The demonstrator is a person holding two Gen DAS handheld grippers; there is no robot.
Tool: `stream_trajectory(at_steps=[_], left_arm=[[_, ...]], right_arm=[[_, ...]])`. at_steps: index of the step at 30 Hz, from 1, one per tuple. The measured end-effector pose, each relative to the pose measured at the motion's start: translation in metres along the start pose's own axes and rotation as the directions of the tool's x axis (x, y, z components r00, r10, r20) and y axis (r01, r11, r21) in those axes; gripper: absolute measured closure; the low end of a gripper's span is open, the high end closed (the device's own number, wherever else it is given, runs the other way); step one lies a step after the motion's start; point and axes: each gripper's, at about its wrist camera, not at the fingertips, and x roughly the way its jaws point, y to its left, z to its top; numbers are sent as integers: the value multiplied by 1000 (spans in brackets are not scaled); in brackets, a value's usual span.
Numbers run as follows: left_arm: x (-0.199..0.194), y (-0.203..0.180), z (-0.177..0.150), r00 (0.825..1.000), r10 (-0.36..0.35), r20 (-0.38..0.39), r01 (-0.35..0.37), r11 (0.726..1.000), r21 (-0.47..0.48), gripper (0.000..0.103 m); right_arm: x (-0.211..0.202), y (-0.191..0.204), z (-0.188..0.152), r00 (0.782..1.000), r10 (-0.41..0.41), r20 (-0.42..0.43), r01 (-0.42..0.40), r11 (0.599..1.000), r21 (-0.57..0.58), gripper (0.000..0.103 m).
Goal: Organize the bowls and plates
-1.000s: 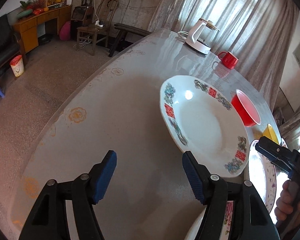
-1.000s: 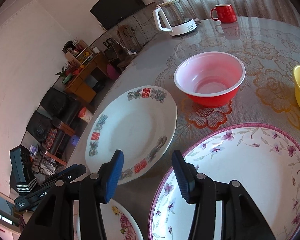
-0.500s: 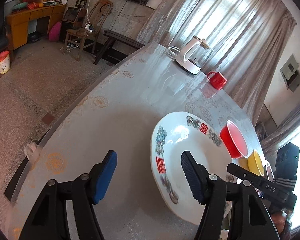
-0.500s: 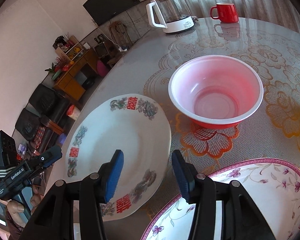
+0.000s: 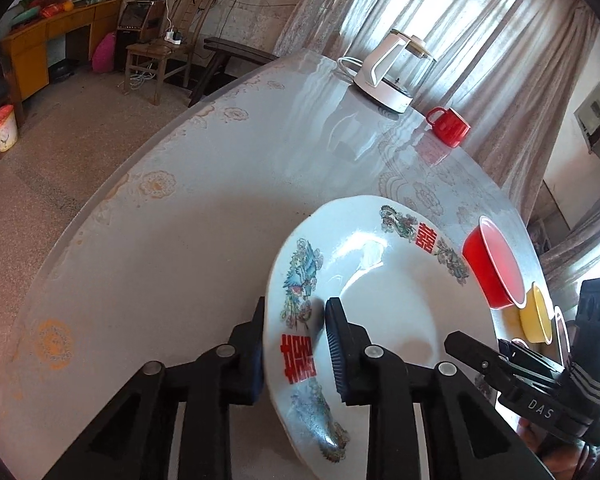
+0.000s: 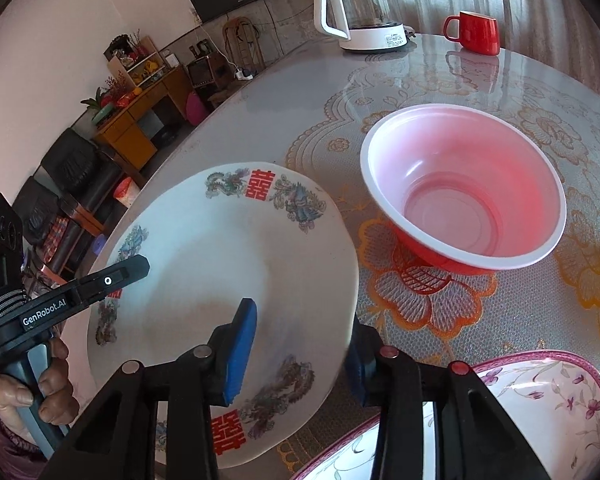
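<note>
A white plate with red characters and bird patterns [image 5: 384, 304] lies on the round table. My left gripper [image 5: 294, 340] has closed on its near left rim, one finger under and one over. In the right wrist view the same plate [image 6: 204, 264] fills the lower left. My right gripper [image 6: 300, 356] is open, its jaws astride the plate's near right rim, one pad over the plate and one outside it. A red bowl [image 6: 464, 188] stands just right of the plate. A purple-flowered plate [image 6: 532, 408] lies at the lower right.
A yellow bowl [image 5: 536, 314] sits beyond the red bowl [image 5: 492, 266]. A white kettle [image 6: 360, 8] and a red mug [image 6: 474, 32] stand at the table's far side. The table edge [image 5: 112, 196] curves along the left; chairs and a cabinet stand beyond.
My left gripper has moved right onto the plate's rim and closed on it. My right gripper has moved forward so its open jaws straddle the plate's opposite rim.
</note>
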Motion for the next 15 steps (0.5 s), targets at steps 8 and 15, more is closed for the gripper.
stream_trajectory(at_steps=[8, 15], left_arm=[[2, 2, 0, 999, -35, 8, 35, 999, 0, 76], [-5, -4, -6, 998, -55, 10, 55, 998, 17, 76]], right_arm=[[2, 5, 0, 1000, -21, 0, 21, 999, -29, 62], [2, 4, 0, 999, -35, 9, 35, 999, -12, 62]])
